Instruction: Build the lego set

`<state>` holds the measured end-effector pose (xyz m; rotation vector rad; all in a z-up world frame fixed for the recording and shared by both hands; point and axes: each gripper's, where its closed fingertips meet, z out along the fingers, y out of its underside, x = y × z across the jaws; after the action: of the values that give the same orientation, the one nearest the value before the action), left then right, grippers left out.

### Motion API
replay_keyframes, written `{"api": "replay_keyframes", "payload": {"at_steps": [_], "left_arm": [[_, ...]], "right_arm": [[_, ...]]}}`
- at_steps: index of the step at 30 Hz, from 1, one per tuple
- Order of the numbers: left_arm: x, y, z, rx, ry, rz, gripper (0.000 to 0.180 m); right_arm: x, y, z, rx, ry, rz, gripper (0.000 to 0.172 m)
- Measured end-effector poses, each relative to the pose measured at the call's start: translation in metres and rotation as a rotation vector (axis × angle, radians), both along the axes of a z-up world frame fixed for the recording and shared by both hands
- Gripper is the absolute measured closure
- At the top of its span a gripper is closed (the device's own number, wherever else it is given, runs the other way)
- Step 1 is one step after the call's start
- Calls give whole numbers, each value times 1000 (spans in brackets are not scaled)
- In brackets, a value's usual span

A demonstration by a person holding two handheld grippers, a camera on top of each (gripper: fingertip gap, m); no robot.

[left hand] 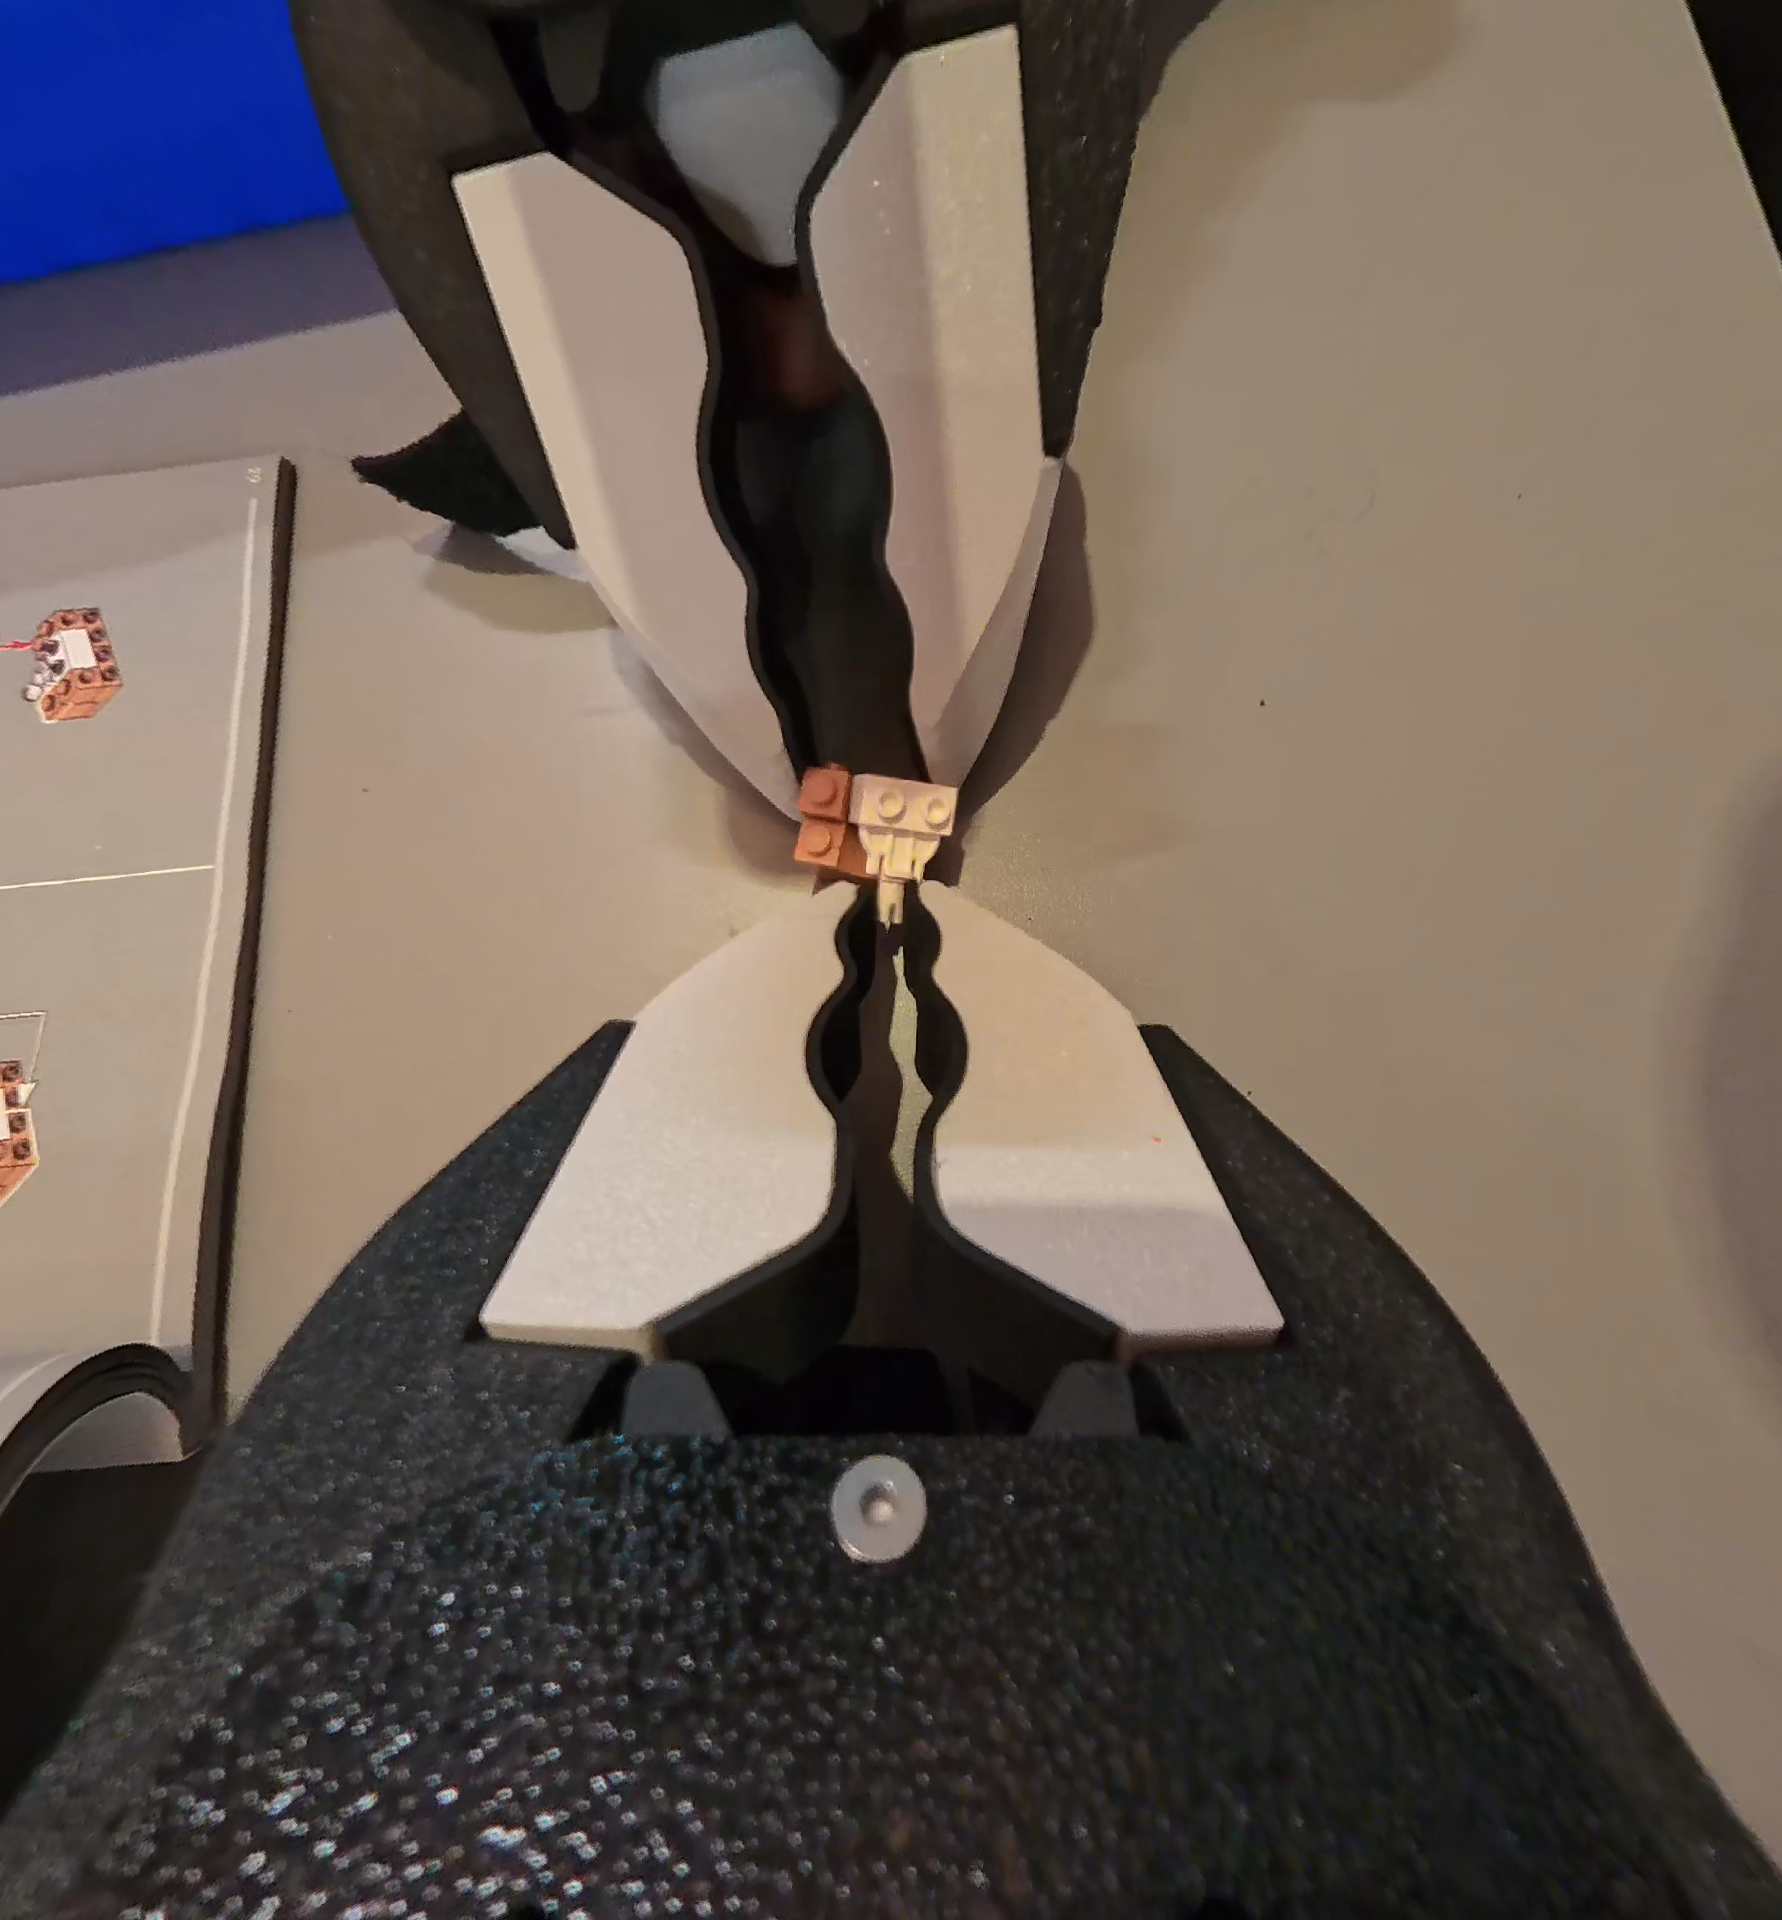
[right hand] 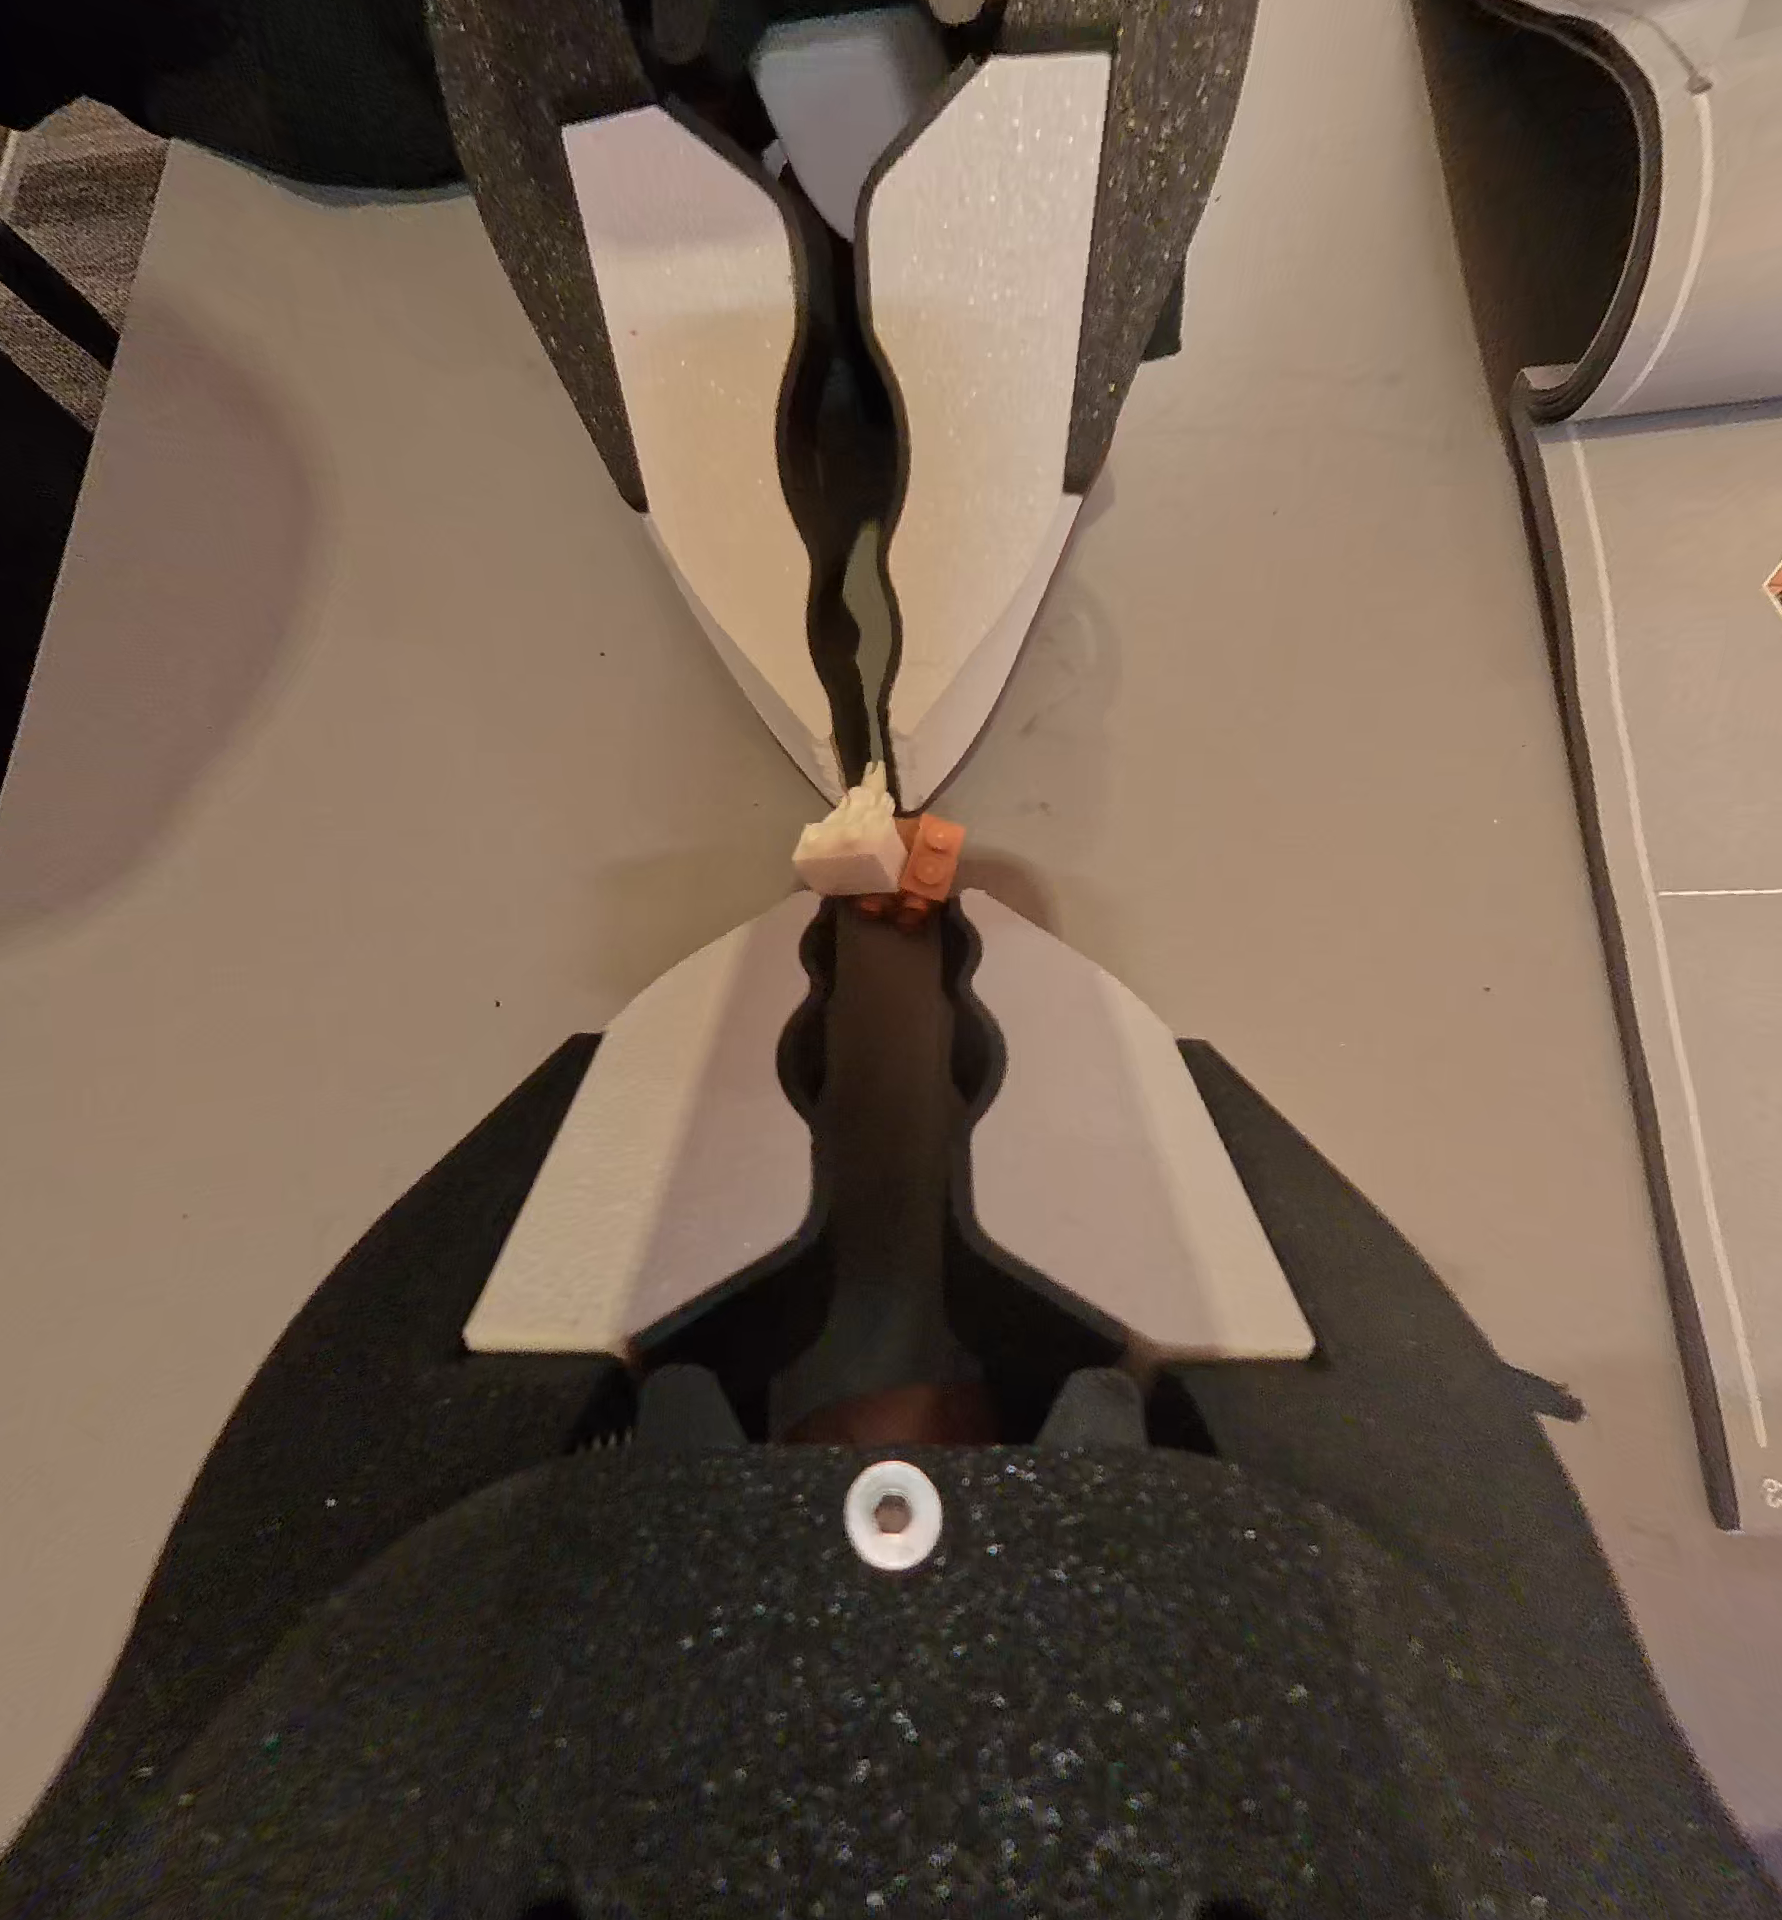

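Left wrist view is filled first by the pale grey matte tabletop (left hand: pixel 1386 623), on which an open grey instruction booklet with printed brick diagrams (left hand: pixel 87 831) lies at the left edge; in the right wrist view the same booklet lies at the right. Above the table, the two grippers are brought tip to tip around a small assembly of plastic toy bricks.

The right gripper (right hand: pixel 882 914) is seen clamped on the brown studded brick block (right hand: pixel 931 854) — its brown studs sit between the fingertips, the jaws standing moderately apart at the block's width. The left gripper (left hand: pixel 892 920) is nearly closed, pinched on the thin cream-white peg (left hand: pixel 892 902) that projects from the white studded brick with a clip-like underside (left hand: pixel 902 810). The white brick is pressed against the side of the brown block, so the whole assembly is held in the air between the two sets of tips, just over the table and well apart from the booklet.

For the joining in hand to be done well, it is judged that the peg should be kept straight along the left fingers, since so slender a part could twist or slip. The brown block is best held firmly and square, and any push should be applied along the studs' axis, gently — sideways force could pop the pieces apart.
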<state>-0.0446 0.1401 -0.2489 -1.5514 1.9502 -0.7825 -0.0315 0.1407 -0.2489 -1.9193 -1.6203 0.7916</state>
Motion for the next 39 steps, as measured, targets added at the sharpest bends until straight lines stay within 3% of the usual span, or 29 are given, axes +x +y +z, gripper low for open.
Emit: {"api": "replay_keyframes", "payload": {"at_steps": [14, 24, 39], "left_arm": [[-3, -3, -2, -16, 34, -6, 176], [-7, -10, -5, -60, 70, -33, 176], [-13, -16, -4, -85, 108, -55, 176]], "right_arm": [[-1, -1, 1, -2, 5, 7, 152], [-7, -6, 1, 116, 3, 75, 150], [-13, -12, 4, 156, 33, 116, 150]]}}
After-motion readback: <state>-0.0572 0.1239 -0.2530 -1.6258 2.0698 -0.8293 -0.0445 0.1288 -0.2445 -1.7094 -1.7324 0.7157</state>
